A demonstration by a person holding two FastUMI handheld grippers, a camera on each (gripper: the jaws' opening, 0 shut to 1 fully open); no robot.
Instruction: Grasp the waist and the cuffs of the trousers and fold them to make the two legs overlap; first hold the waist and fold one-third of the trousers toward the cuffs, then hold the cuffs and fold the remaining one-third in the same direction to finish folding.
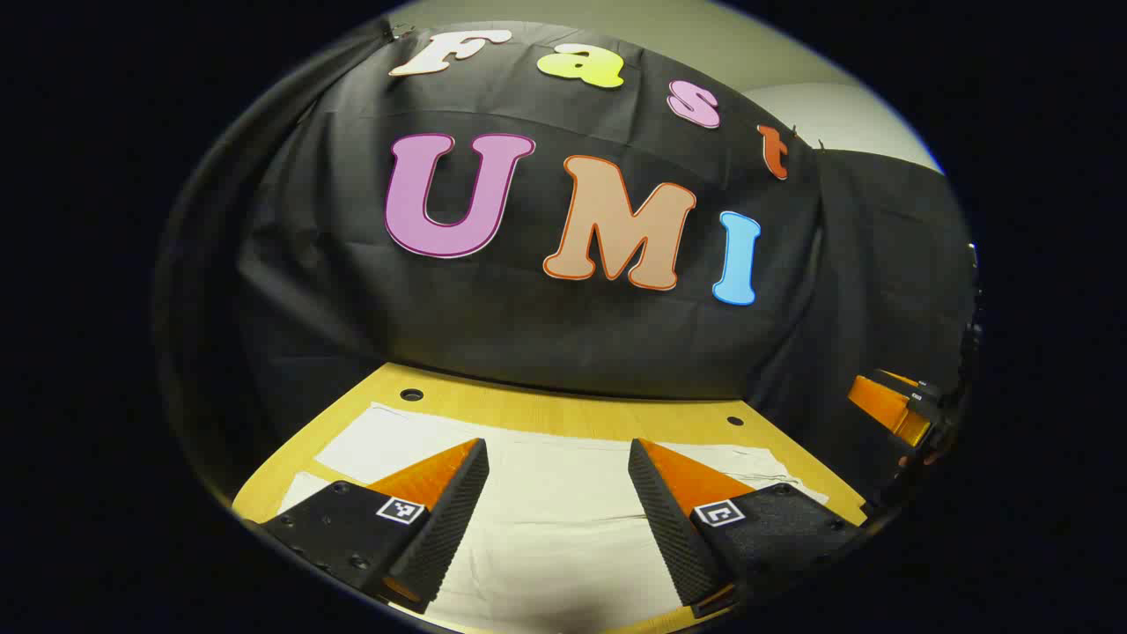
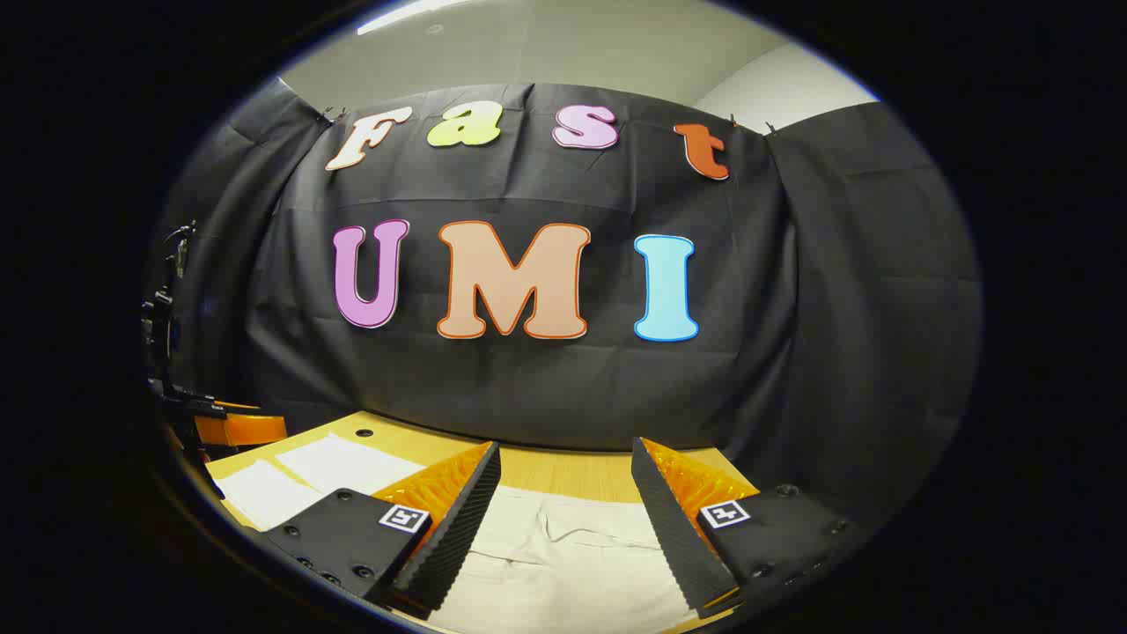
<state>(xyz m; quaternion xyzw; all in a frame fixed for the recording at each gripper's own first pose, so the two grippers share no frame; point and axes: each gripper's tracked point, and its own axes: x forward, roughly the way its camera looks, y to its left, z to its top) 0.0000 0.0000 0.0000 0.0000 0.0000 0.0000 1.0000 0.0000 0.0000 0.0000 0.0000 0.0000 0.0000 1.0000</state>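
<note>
Cream-white trousers [image 1: 546,519] lie spread flat on the wooden table [image 1: 563,409]. In the left gripper view my left gripper [image 1: 558,458] hovers open above the cloth, nothing between its fingers. The right gripper [image 1: 898,405] shows at that view's right edge, apart from the cloth. In the right gripper view my right gripper [image 2: 563,462] stands open over a wrinkled end of the trousers [image 2: 563,546]. More of the pale cloth [image 2: 308,471] stretches to the left, where the left gripper [image 2: 233,430] shows. I cannot tell which end is waist or cuffs.
The table has small round holes [image 1: 411,394] near its far edge, which runs close to the black cloth wall [image 1: 563,326]. A dark stand with gear [image 2: 163,308] rises at the left in the right gripper view.
</note>
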